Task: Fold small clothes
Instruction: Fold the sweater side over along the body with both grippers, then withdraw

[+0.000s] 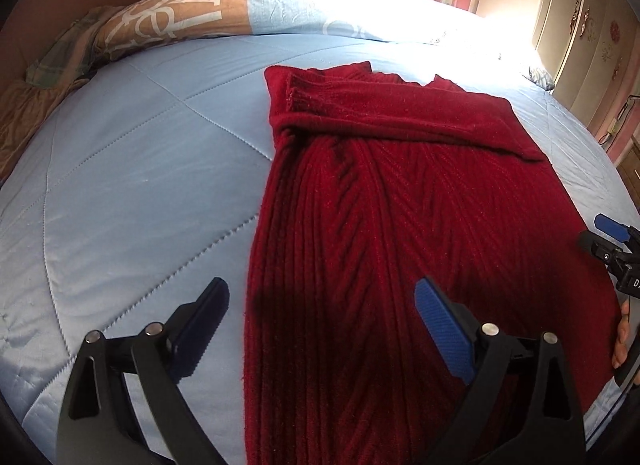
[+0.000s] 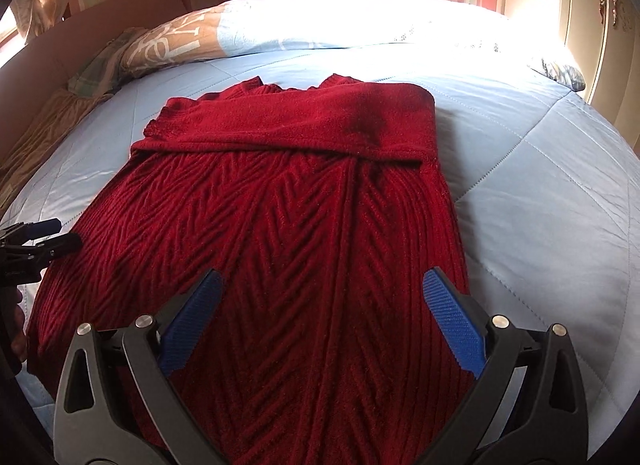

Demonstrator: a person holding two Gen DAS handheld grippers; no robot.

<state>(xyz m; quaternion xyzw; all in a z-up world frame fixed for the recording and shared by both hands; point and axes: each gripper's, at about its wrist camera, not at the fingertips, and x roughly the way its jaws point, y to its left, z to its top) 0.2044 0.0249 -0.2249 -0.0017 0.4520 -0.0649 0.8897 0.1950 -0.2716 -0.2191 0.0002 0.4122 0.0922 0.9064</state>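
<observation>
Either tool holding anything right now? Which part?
Nothing held. Left tool and right tool both hang open above the red sweater, pads clear of it.

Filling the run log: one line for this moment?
left gripper: open, empty | right gripper: open, empty | red sweater: flat on blue quilt, sleeves folded across

One dark red knitted sweater lies on one light blue quilted bedspread, with one long patterned pillow across the head of the bed and one plaid cloth beside it. Two grippers appear, the left gripper and the right gripper, each bearing two blue ribbed pads. One cream wardrobe stands beside the bed.
</observation>
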